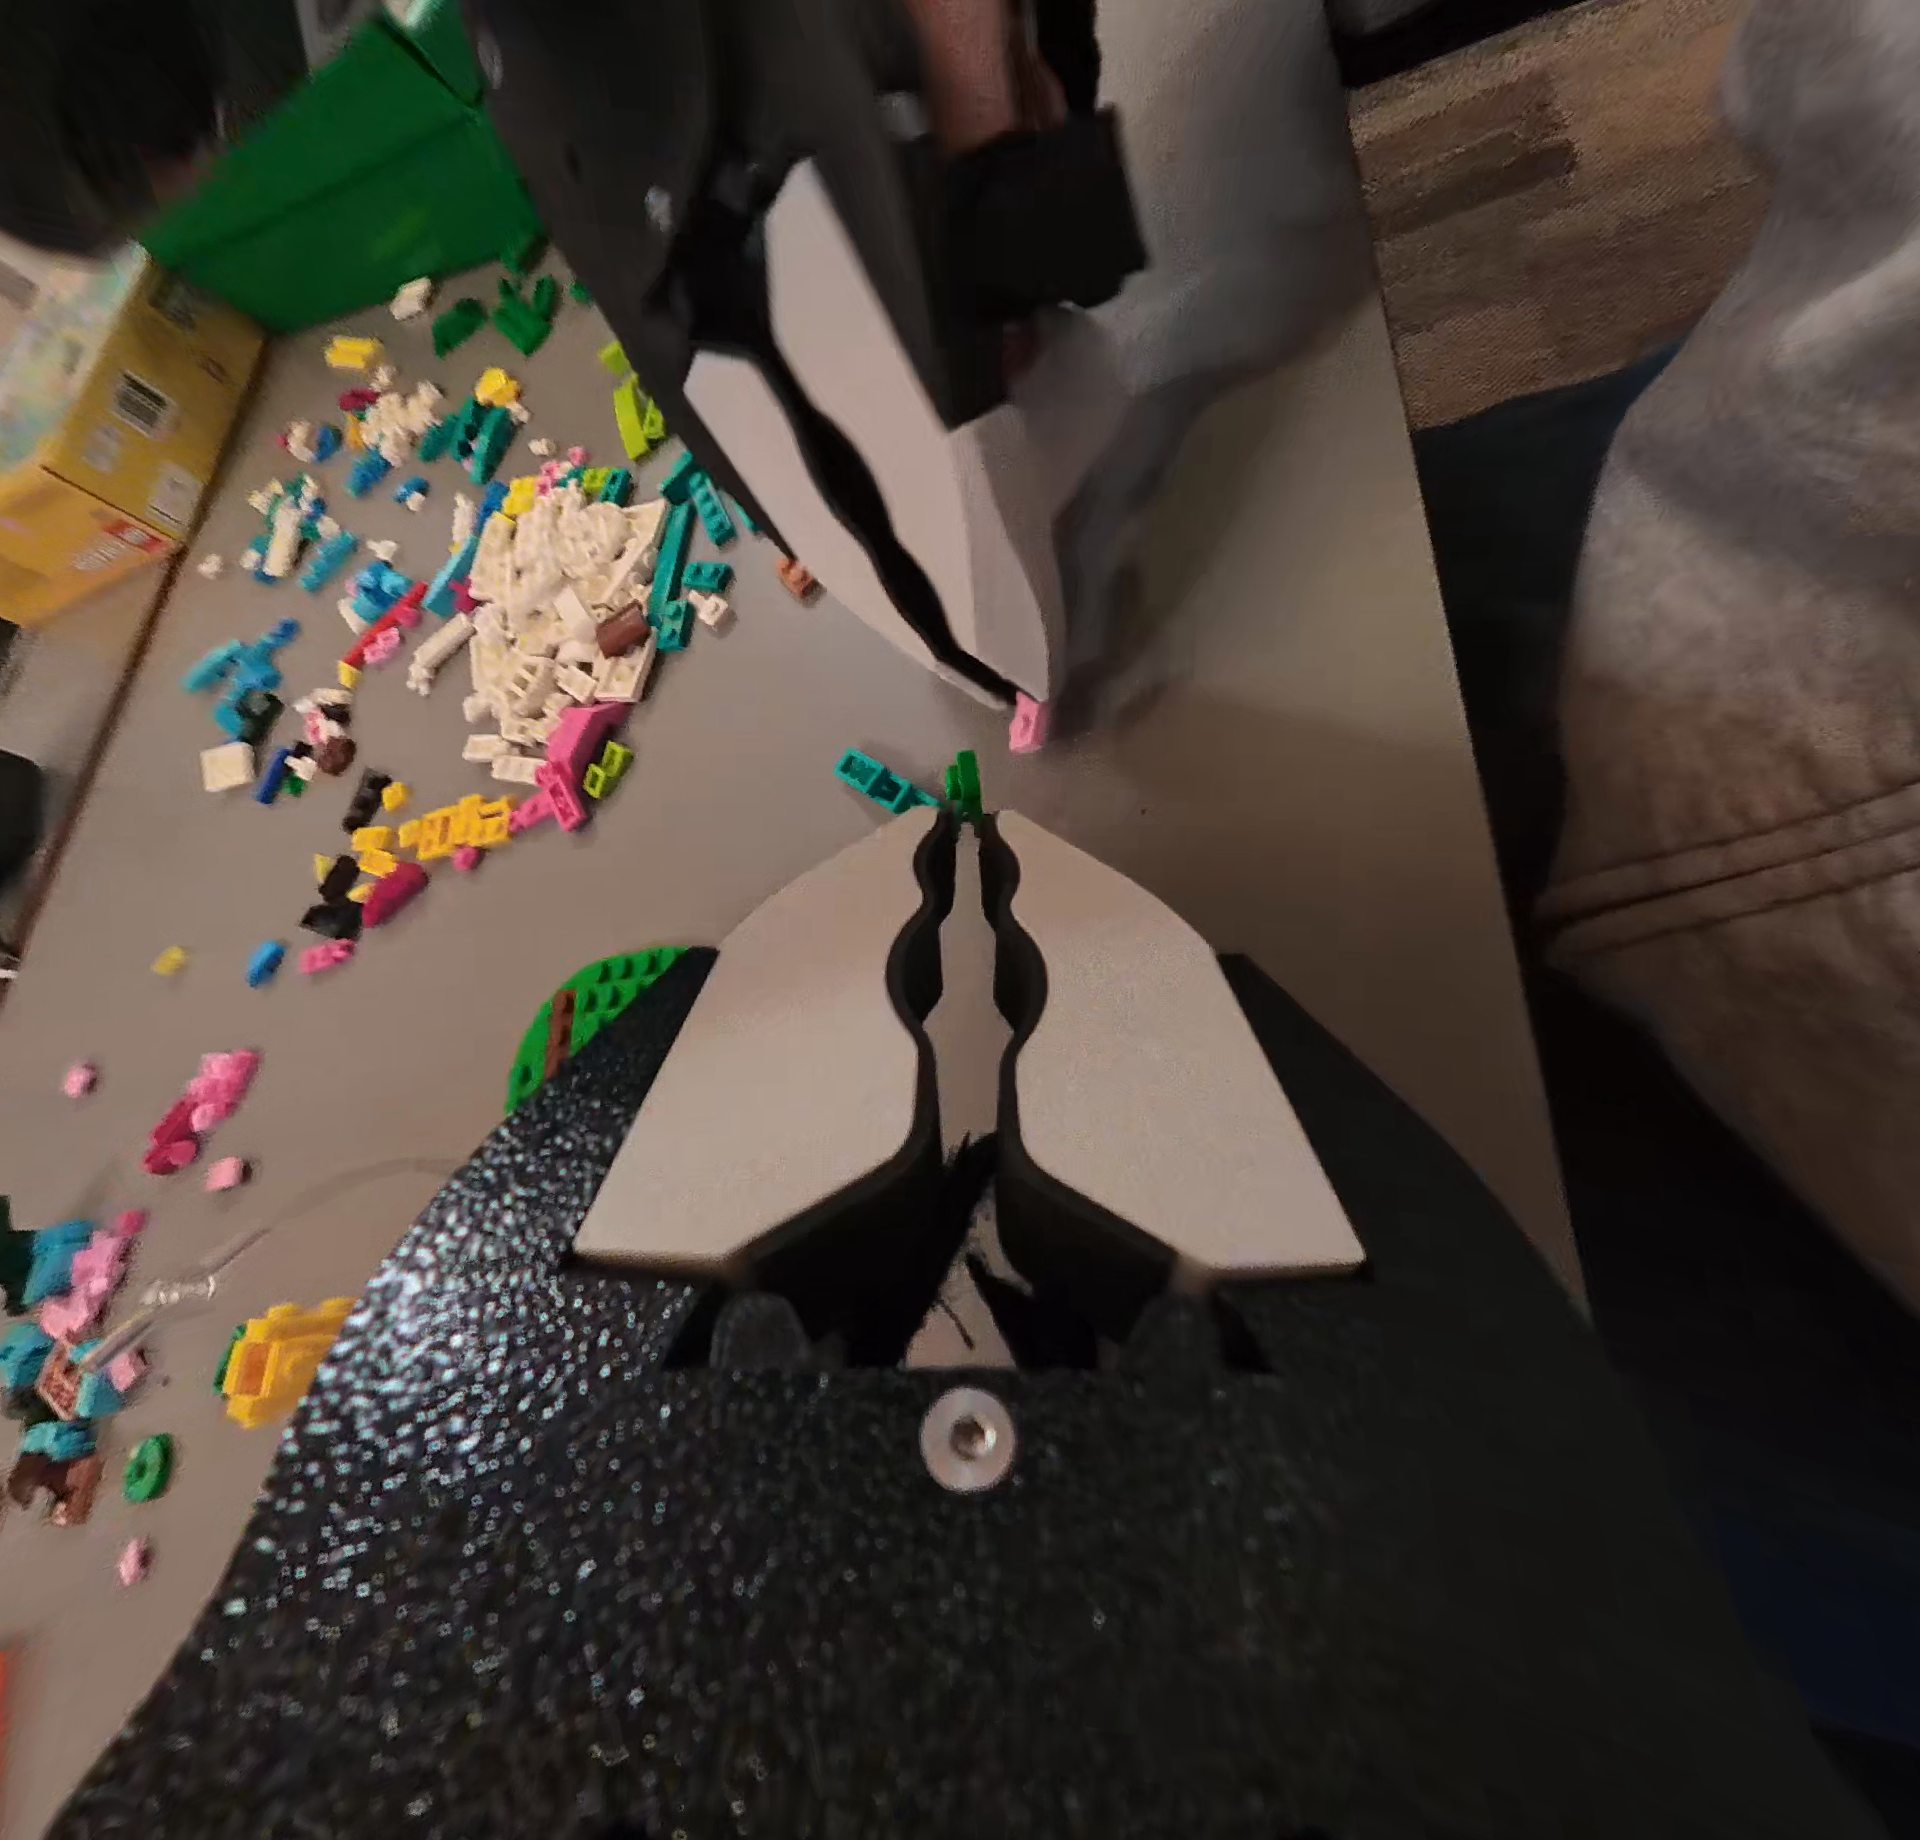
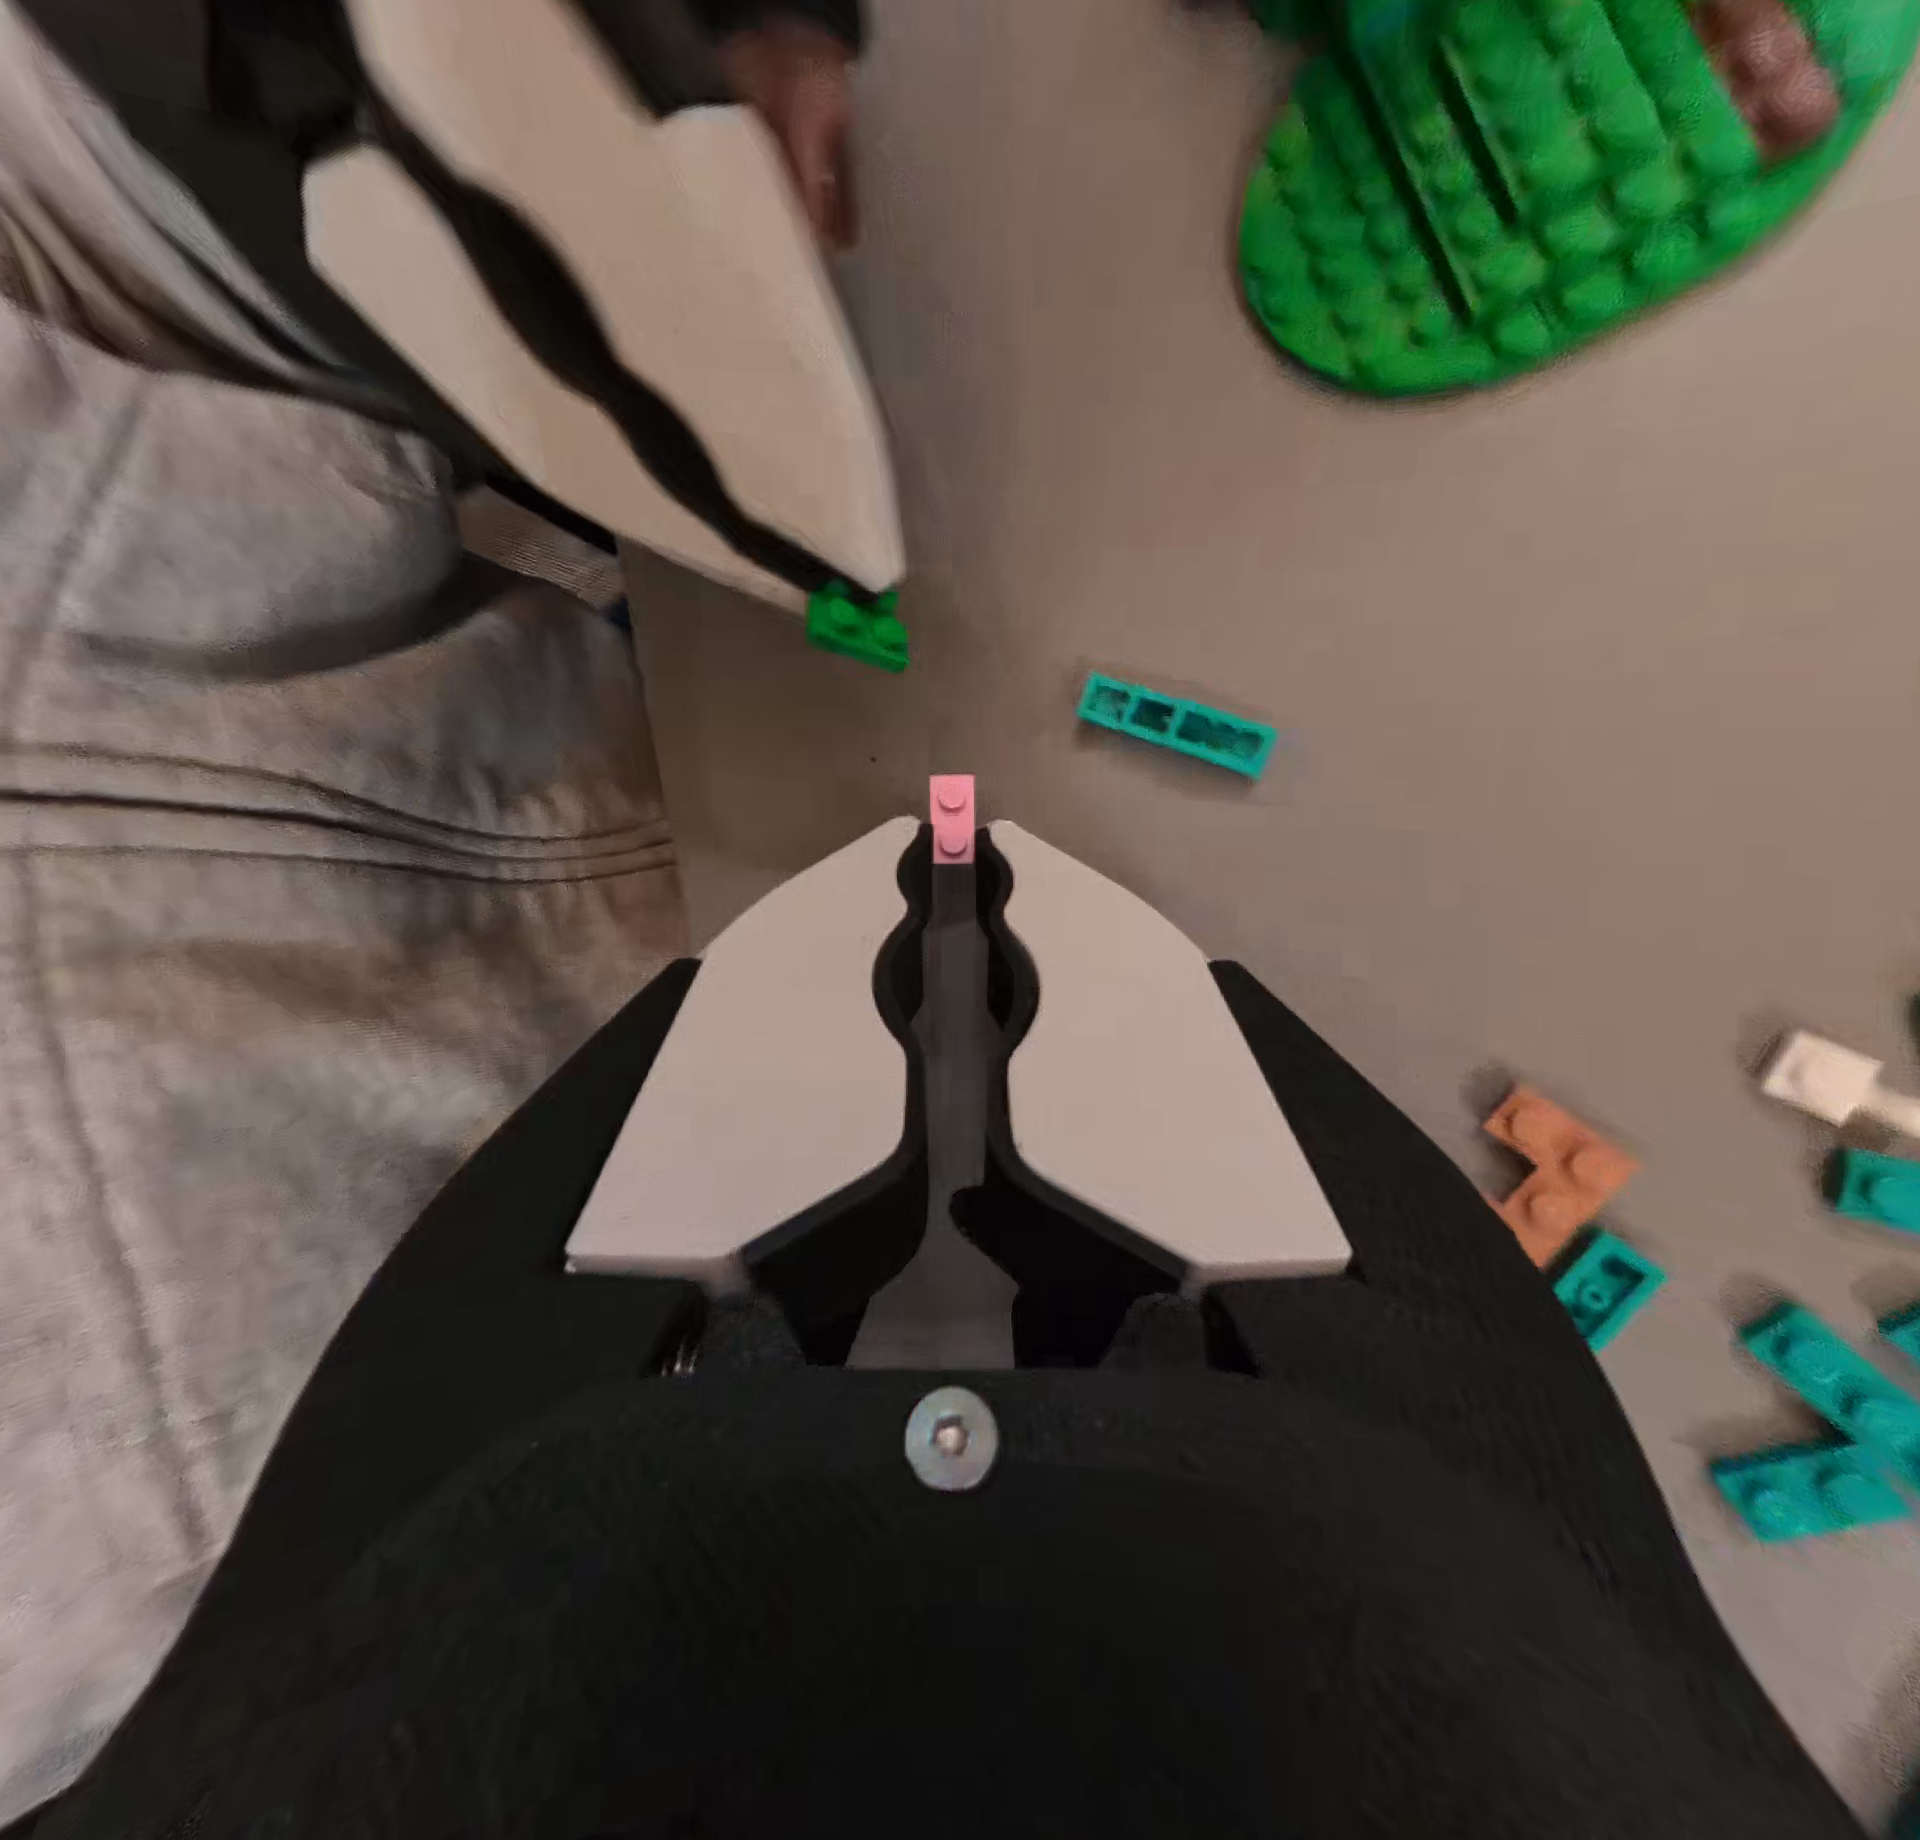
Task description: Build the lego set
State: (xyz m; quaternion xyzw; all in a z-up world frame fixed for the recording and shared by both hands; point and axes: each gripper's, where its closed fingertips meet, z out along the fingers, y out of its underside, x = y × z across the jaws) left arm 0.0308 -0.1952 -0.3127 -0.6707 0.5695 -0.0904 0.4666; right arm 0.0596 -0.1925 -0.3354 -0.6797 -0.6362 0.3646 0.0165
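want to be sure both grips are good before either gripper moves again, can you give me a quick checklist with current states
1. Left gripper shut on the green plate: ok.
2. Right gripper shut on the pink plate: ok.
3. Pink plate gripped squarely, studs facing the camera: ok.
4. The two held pieces apart, not touching: ok.
5. Teal plate lying loose on the table, clear of both tips: ok.
6. How deeply the green plate sits in the pads: cannot tell.

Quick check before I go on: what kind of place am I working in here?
Probably a home or hobby table set up for toy-brick building: loose bricks of many colours strewn over a grey tabletop, a yellow toy box at its edge, and a studded green baseplate.
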